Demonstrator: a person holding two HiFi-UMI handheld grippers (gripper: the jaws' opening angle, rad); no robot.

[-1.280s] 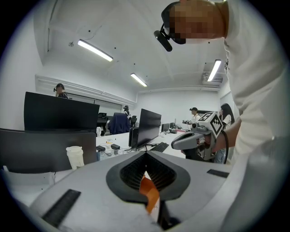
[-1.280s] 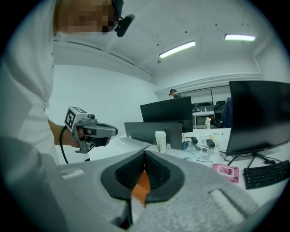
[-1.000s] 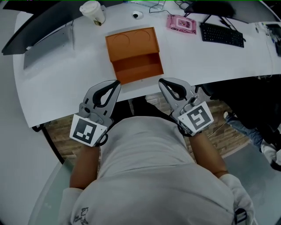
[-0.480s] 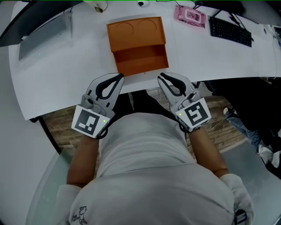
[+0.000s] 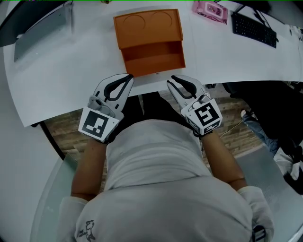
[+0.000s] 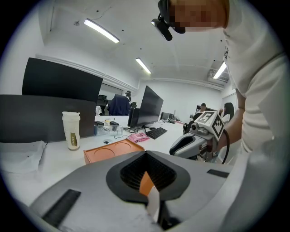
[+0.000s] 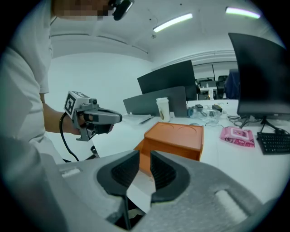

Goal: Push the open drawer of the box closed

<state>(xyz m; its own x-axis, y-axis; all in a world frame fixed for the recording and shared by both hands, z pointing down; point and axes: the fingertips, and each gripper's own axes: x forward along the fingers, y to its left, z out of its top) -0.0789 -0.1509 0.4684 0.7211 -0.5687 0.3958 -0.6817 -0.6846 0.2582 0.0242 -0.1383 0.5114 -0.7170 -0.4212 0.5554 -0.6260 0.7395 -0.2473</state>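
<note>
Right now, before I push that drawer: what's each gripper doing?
Left gripper: jaws shut, holding nothing.
Right gripper: jaws open, just been opening, nothing between them.

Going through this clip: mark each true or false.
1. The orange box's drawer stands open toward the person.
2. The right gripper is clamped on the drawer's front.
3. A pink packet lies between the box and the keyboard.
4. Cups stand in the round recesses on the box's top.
1. True. The drawer sticks out of the orange box on the person's side.
2. False. The right gripper has its jaws apart. They have just been opening, and nothing is between the pads.
3. True. The pink packet lies on the table, right of the box and left of the keyboard.
4. False. Both recesses are empty. The one cup stands on the table beyond the box.
</note>
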